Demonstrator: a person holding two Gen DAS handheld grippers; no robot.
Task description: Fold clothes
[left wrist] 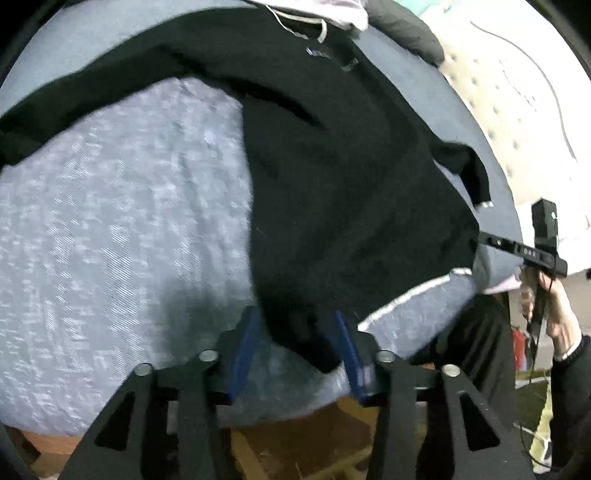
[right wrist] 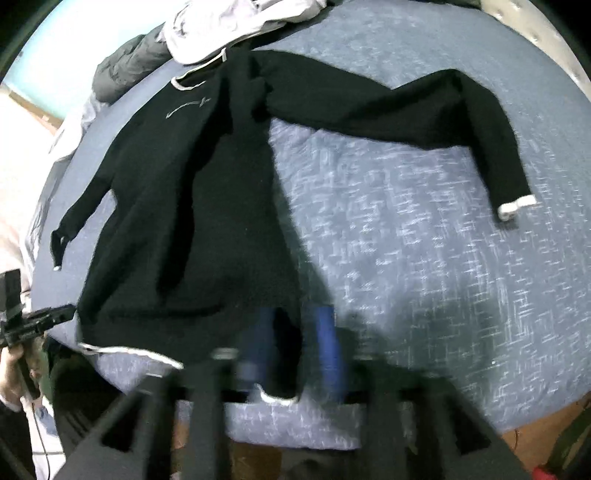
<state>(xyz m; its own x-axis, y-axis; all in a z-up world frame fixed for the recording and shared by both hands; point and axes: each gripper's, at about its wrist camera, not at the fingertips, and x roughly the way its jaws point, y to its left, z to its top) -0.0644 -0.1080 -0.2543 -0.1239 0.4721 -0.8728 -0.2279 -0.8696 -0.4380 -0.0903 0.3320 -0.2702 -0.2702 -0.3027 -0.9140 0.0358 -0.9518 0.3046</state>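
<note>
A black sweatshirt (left wrist: 332, 166) with white trim lies spread on the blue-grey bed (left wrist: 110, 221). My left gripper (left wrist: 295, 325) hangs over the bed's near edge. Its blue pads stand apart, with a corner of the hem loose between them. In the right wrist view the sweatshirt (right wrist: 184, 221) lies chest up. One sleeve reaches right to a white cuff (right wrist: 515, 206). My right gripper (right wrist: 293, 325) is blurred, and its pads stand apart around the other hem corner without pressing it. Each gripper also shows in the other's view, the right gripper (left wrist: 482, 238) and the left gripper (right wrist: 68, 312), at the hem.
A pale grey garment (right wrist: 236, 22) and a dark grey one (right wrist: 125, 70) lie heaped at the far end of the bed (right wrist: 406, 258). A cream tufted surface (left wrist: 517, 92) borders the bed. Wooden floor (left wrist: 295, 443) shows below the near edge.
</note>
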